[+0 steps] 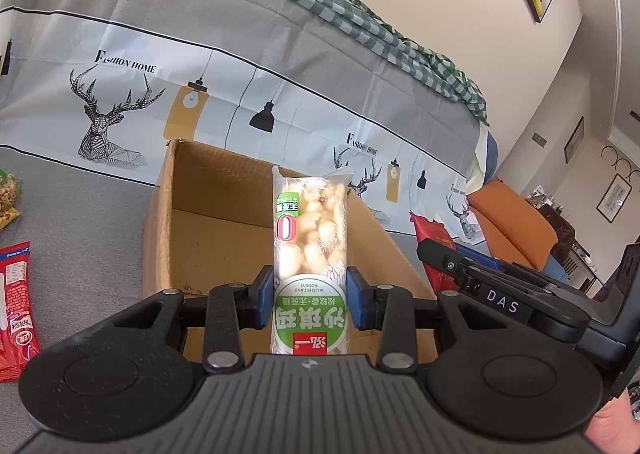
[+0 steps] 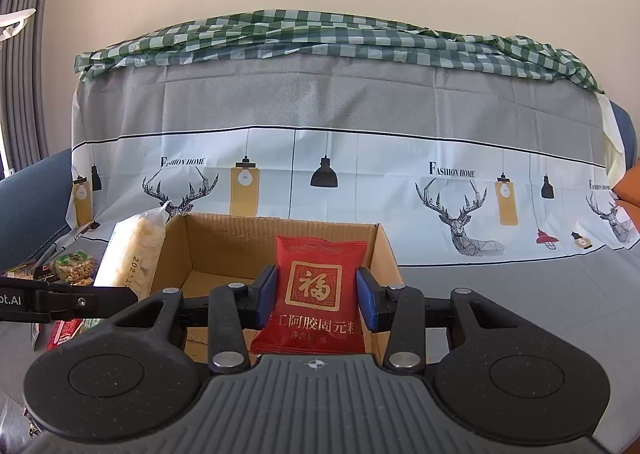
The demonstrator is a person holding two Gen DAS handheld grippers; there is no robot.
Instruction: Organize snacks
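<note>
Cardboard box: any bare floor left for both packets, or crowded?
The cardboard box floor looks bare as far as shown. The left gripper holds the green-label packet, the right gripper the red packet. Snacks crowd the box's left.

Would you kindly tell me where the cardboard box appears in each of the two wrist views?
Left wrist: cardboard box sits centre-left, behind the snack bar in the left tool.
Right wrist: box sits centre, behind the red packet.
Shared landmark: deer-print cloth.
</note>
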